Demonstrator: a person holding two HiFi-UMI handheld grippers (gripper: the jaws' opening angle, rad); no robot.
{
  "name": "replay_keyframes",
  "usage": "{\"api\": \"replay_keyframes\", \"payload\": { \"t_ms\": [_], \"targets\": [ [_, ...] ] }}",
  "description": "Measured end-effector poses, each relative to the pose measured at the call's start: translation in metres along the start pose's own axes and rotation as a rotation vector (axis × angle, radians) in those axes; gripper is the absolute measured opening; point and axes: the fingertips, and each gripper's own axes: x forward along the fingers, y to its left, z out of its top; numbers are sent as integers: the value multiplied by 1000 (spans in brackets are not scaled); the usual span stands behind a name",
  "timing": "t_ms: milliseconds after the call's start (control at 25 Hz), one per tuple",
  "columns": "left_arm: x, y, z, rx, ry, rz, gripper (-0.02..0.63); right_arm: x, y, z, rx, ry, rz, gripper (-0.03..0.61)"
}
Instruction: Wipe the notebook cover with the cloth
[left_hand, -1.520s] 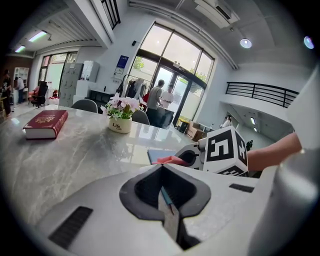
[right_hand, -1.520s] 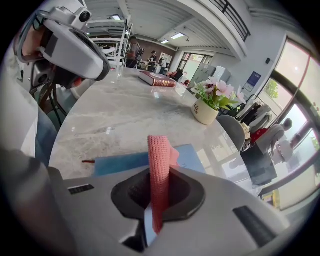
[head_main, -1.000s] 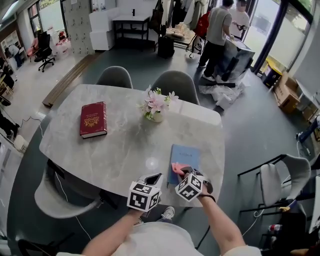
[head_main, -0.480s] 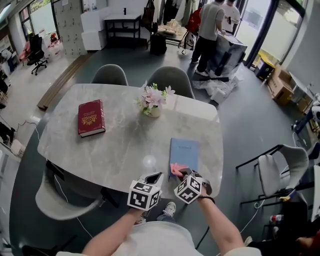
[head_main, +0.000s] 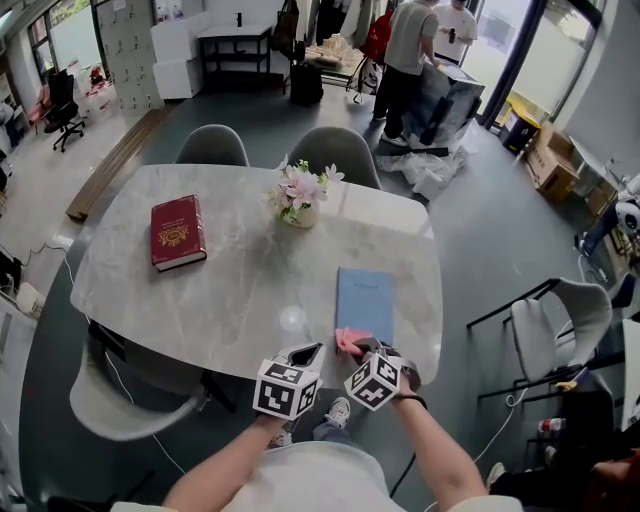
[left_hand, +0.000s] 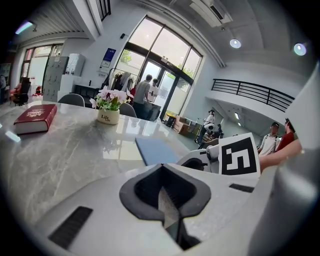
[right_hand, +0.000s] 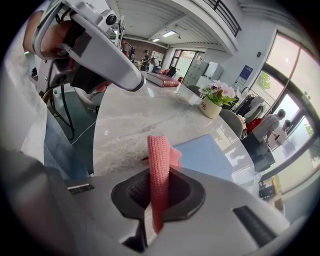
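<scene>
A light blue notebook (head_main: 364, 303) lies flat near the table's front right edge; it also shows in the left gripper view (left_hand: 156, 150) and the right gripper view (right_hand: 210, 155). My right gripper (head_main: 356, 345) is shut on a pink cloth (head_main: 350, 340), which stands up between its jaws (right_hand: 159, 170) just short of the notebook's near edge. My left gripper (head_main: 306, 356) hovers beside it at the table's front edge, shut with nothing in it (left_hand: 167, 210).
A red book (head_main: 176, 232) lies at the table's left. A small flower pot (head_main: 300, 196) stands mid-table at the back. Grey chairs (head_main: 335, 152) ring the marble table (head_main: 210, 290). People (head_main: 408, 50) stand far behind by the doorway.
Both grippers stay close together at the front edge. The right gripper with the cloth has drawn slightly back toward me, off the notebook's near end. The head view has shifted a little.
</scene>
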Motion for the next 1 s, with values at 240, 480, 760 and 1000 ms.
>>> {"api": "replay_keyframes", "payload": {
  "t_ms": [240,480,760,1000],
  "targets": [
    [3,-1,0,-8,-2,-6,6,-3,0,-1,3,1,-5,15],
    [8,0,7,-14,-11,7,6,-16,-24,9,-30,-27,-40,15],
    [17,3,13,-33,-24,35,6,-25,-66,22,-78,-62,-83,15],
    [25,6,21,-60,-46,71,6,-24,-94,32,-139,-83,-86,15]
  ]
}}
